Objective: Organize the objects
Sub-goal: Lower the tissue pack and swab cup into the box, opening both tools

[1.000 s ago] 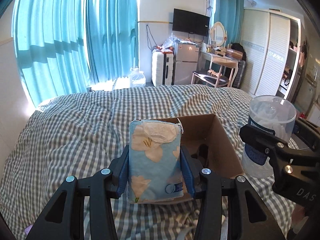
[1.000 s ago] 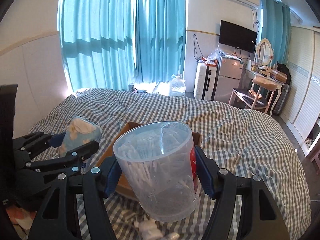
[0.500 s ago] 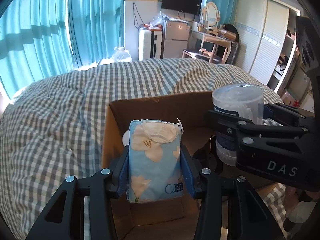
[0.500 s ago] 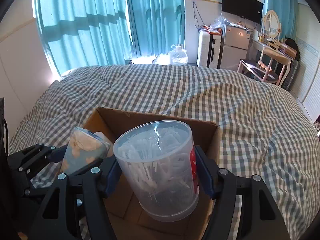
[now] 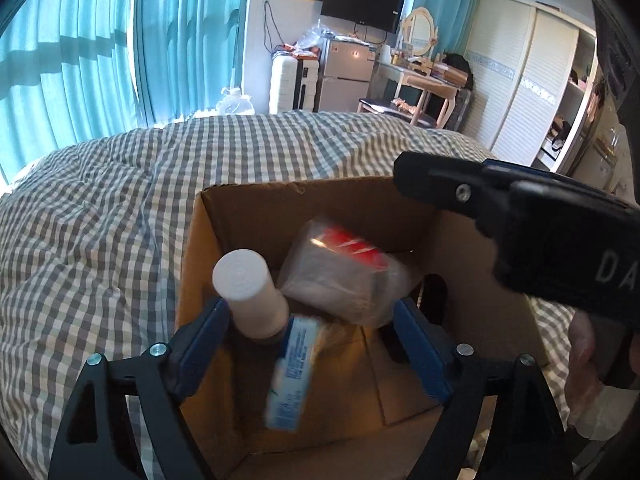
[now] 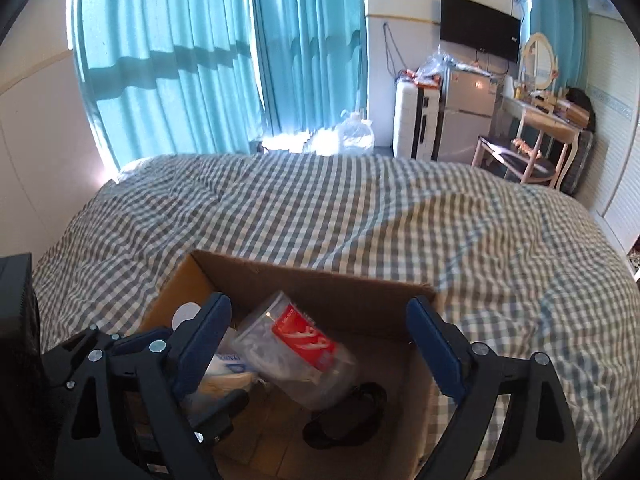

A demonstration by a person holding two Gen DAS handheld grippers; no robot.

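On a bed covered with a grey-and-white checked quilt [image 6: 360, 216], an open cardboard box [image 5: 256, 208] is seen from two gripper-mounted cameras, both angled down into it.

From the left wrist view, the left gripper [image 5: 312, 344] is held over the near part of the box. Its jaws are opening, with blue pads spread wide, and nothing is pressed between them. A blue tissue pack [image 5: 294, 372] is seen blurred and tilted in the gap between the pads, inside the box, touched by neither pad. Just beside it, a white cylindrical bottle [image 5: 250, 294] stands leaning at the box's left wall. A clear plastic container [image 5: 344, 276] with a red label lies tipped on its side further in, also blurred. At the right of this view, the right gripper's black body is seen above the box's right edge, and part of a hand [image 5: 584, 364] holding it is visible below.

From the right wrist view, the right gripper [image 6: 320, 344] is also held over the box, its jaws opening and its pads well apart. The clear container [image 6: 296, 352] is seen between them, on its side, gripped by neither. A dark object [image 6: 344, 420] lies on the box floor below it; what it is cannot be told. The left gripper's black frame fills the lower left corner.

Behind the bed, teal curtains [image 6: 224, 60], a wall-mounted television [image 6: 480, 26], a white suitcase [image 6: 408, 120] and a dressing table with a round mirror [image 6: 540, 112] are visible.
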